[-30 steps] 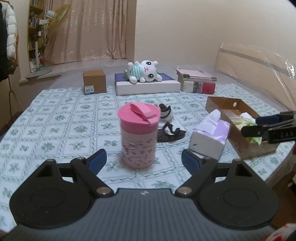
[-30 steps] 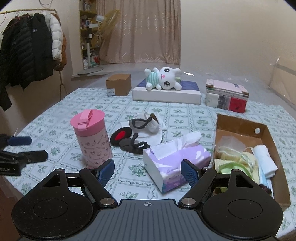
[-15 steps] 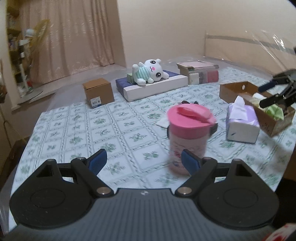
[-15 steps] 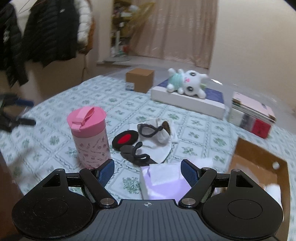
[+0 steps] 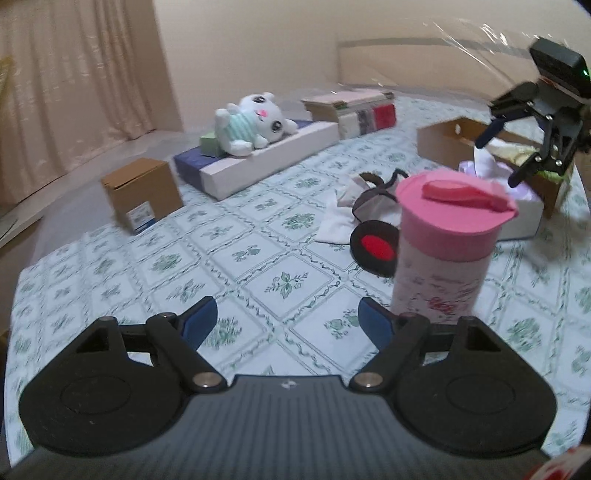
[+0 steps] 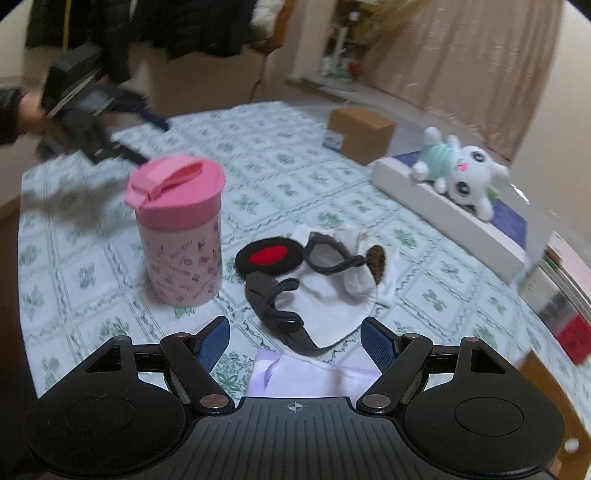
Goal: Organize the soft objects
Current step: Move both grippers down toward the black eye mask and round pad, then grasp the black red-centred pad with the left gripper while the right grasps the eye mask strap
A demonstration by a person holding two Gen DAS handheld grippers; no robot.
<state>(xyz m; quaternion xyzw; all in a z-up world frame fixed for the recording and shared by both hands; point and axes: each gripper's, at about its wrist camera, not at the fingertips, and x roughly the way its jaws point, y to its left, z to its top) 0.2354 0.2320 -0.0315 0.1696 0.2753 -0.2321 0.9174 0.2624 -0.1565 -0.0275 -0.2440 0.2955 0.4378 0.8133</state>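
Observation:
A pile of soft cloth items [image 6: 325, 280], white fabric with grey-black bands and a black pad with a red oval [image 6: 269, 255], lies mid-table; it also shows in the left wrist view [image 5: 365, 206]. My right gripper [image 6: 294, 334] is open and empty, hovering just before the pile, above a purple tissue pack [image 6: 310, 376]. My left gripper [image 5: 288, 319] is open and empty, left of a pink lidded cup [image 5: 447, 251]. A white plush bunny [image 5: 255, 122] lies on a flat white box [image 5: 273, 158]. A cardboard box with cloths [image 5: 491, 147] stands at the right.
A small brown carton [image 5: 142, 194] stands at the back left. A stack of books [image 5: 354, 109] lies behind the flat box. The cup [image 6: 179, 229] stands left of the cloth pile. Coats hang at the far left [image 6: 147, 29].
Both grippers have swung: the left one leftward, so the cup now sits at its right; the right one moved forward over the tissue pack toward the cloth pile. Both stay open.

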